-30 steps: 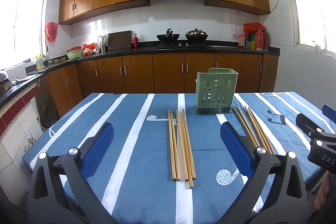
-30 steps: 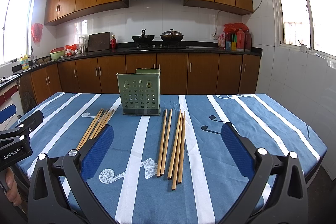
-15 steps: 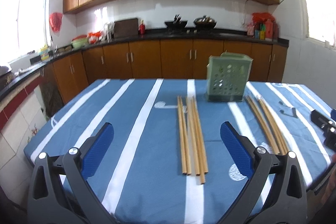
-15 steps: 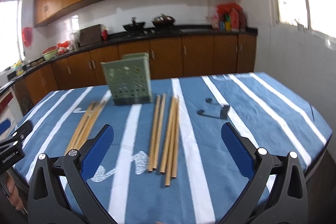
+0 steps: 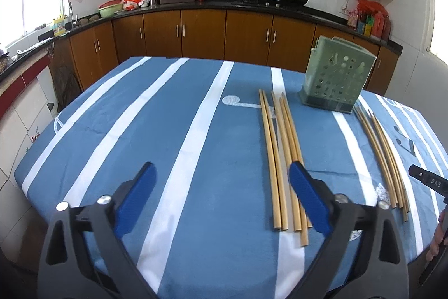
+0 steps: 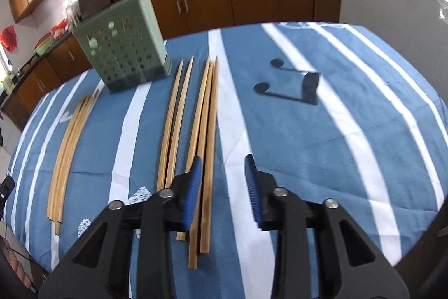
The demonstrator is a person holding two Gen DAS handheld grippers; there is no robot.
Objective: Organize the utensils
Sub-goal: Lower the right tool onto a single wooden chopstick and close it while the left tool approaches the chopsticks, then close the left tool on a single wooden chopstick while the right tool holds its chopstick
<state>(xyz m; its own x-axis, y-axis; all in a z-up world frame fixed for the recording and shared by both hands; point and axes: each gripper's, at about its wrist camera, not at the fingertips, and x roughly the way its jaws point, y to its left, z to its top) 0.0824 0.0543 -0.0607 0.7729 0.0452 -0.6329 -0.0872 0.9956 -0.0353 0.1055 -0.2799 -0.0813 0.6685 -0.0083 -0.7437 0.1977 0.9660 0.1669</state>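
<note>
My right claw, jaws just narrowed, grips nothing; chopsticks at eleven o'clock could scatter. Left claw gapes, holding nothing.

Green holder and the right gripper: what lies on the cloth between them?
In the right wrist view, a group of chopsticks lies between the holder and the right gripper, pointing toward the holder.

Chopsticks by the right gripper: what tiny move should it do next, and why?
Probably nudge the right gripper a little left. Its jaws have just been closing, yet the chopsticks lie partly under its left finger, only the outer ones in the gap, none pinched.
</note>
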